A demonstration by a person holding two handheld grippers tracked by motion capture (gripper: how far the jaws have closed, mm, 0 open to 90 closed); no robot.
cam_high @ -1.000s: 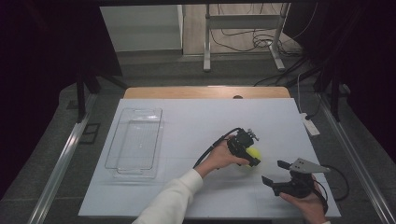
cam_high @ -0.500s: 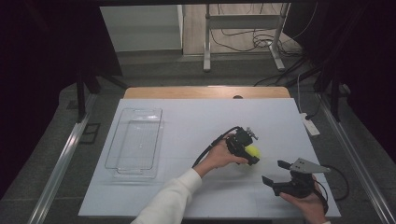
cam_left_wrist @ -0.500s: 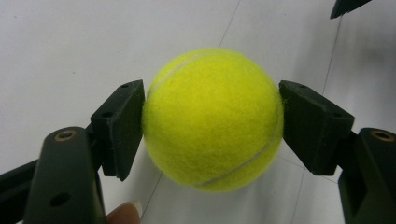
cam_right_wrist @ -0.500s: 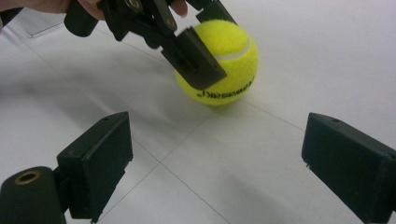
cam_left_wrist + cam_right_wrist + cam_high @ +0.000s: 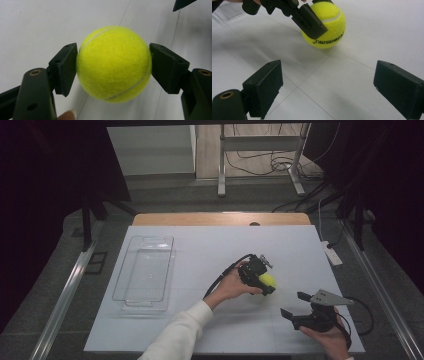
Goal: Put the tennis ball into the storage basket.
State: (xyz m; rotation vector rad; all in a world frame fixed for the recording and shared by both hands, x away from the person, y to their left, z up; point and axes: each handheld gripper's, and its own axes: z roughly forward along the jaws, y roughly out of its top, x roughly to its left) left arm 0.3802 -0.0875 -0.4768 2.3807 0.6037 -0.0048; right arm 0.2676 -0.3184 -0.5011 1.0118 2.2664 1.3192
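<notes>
Seen from above, a person's left gripper pinches a yellow tennis ball on the white table, well to the right of a clear plastic tray, while the right gripper waits near the ball on its far side from the tray, jaws spread and empty. The left gripper view brings the ball close: both black pads press its widest part from opposite sides, the curved seam running between them. The felt looks grippy and the ball light and springy, so a hold across the middle should be secure, though a hard squeeze may dent it. The right gripper view adds what the others miss: printed lettering on the ball, which rests on or just above the table.
</notes>
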